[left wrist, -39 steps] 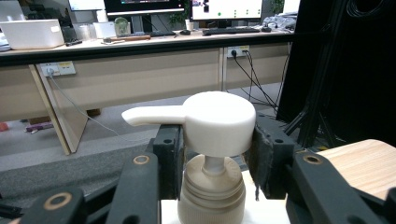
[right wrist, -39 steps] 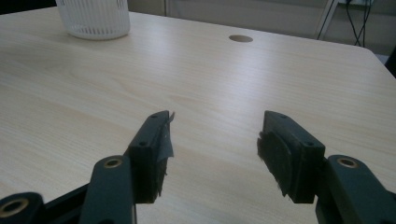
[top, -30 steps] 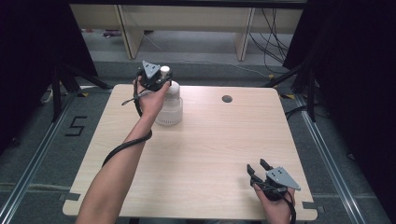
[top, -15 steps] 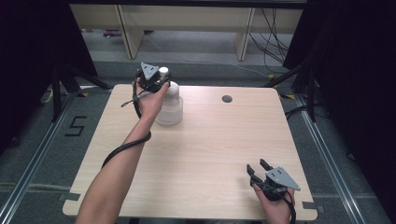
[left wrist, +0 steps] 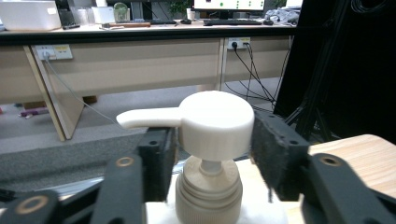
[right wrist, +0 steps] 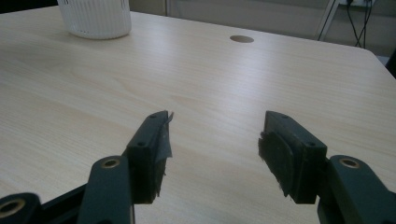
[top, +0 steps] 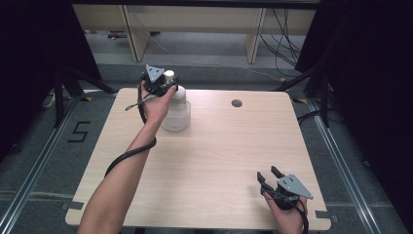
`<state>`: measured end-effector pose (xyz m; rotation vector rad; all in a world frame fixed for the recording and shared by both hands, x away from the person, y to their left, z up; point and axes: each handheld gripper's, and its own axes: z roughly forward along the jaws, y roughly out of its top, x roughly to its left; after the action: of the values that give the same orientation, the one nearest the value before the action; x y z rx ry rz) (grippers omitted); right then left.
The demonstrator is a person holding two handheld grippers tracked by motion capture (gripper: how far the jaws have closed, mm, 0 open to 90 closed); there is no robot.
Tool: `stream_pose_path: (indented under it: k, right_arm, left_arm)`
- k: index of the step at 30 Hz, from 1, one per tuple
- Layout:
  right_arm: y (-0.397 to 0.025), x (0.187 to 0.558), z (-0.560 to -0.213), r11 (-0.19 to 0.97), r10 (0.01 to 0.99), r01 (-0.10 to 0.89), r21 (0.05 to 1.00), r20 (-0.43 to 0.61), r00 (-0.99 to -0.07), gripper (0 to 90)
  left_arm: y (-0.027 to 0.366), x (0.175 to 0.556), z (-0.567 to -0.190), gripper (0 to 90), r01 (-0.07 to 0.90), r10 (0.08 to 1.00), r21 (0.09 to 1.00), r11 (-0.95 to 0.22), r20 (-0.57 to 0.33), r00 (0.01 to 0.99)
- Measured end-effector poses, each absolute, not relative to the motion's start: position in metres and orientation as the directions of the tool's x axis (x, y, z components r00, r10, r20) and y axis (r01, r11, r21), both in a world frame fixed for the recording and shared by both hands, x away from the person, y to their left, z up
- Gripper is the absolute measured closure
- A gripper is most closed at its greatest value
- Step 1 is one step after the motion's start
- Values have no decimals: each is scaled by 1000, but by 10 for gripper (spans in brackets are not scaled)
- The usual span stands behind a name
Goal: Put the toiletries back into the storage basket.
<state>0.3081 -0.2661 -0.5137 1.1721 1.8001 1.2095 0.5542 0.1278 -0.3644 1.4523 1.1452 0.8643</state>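
The white pump bottle stands upright near the far-left corner of the table. Left gripper is up at its pump head, jaws clamped on either side of it. Right gripper sits down by the near-right corner, jaws spread wide, nothing between them.

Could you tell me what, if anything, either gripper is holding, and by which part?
The left gripper is closed on the white plastic pump bottle by its round pump head; the right gripper holds nothing.
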Motion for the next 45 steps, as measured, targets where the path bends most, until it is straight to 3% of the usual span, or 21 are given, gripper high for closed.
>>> stream_pose_path:
  k: [6, 17, 45]
  right_arm:
    - [-266, 308, -514, 167, 926, 315, 934, -39, -377, 422]
    - [-266, 308, -514, 161, 927, 315, 935, -34, -373, 421]
    - [-265, 307, -514, 135, 932, 324, 937, -9, -361, 419]
  left_arm:
    - [129, 551, -364, 372, 216, 955, 976, -4, -61, 292]
    - [132, 537, -364, 313, 229, 944, 973, -17, -60, 324]
    - [149, 488, -381, 298, 217, 932, 976, -25, -56, 358]
